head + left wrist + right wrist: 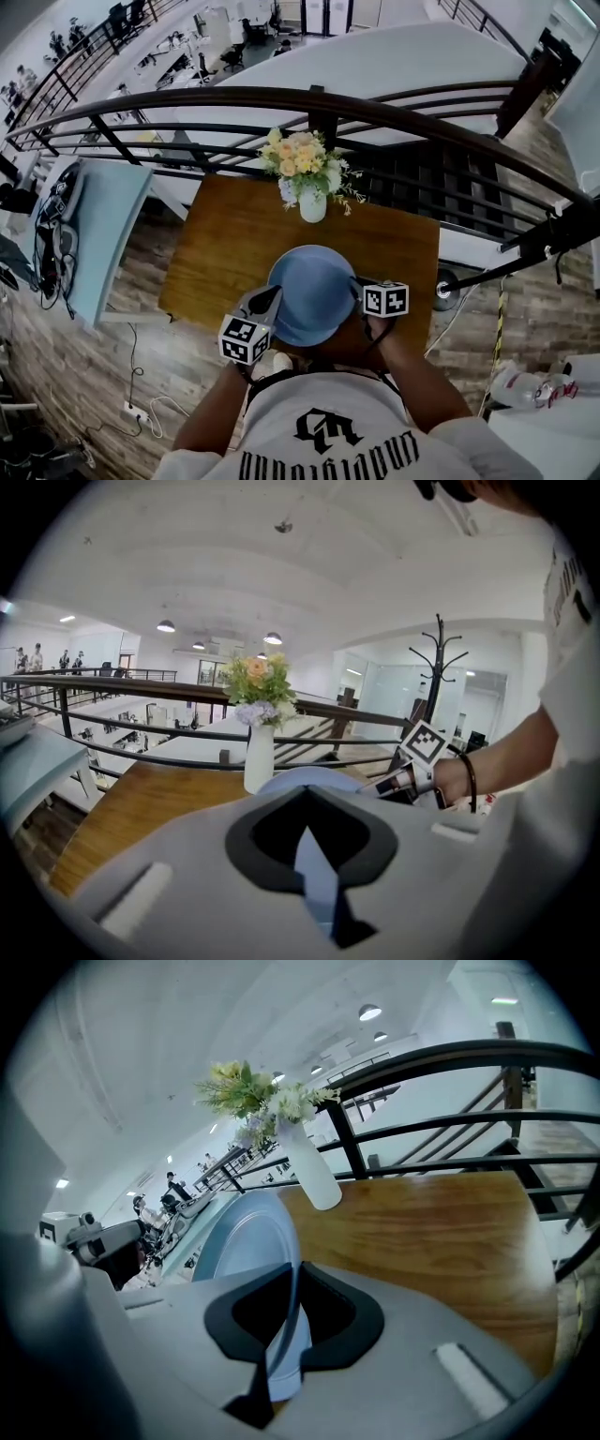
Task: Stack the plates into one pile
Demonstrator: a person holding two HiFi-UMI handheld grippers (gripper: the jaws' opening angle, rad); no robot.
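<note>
The pale-blue round plate (311,292) is held between both tools over the brown wooden table (220,239), on the person's side of the white vase of flowers (312,202) and apart from it. Seen from the vase, the left tool (269,302) is closed on one side of the plate's rim. The right tool (360,287) is closed on the opposite side, and each pinches the thin edge between its jaws.

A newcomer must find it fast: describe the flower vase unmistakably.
Start at the wooden table by the dark curved railing. At its far edge, beyond the blue plate, stands the white vase. It alone stands tall, holding peach and yellow flowers.
</note>
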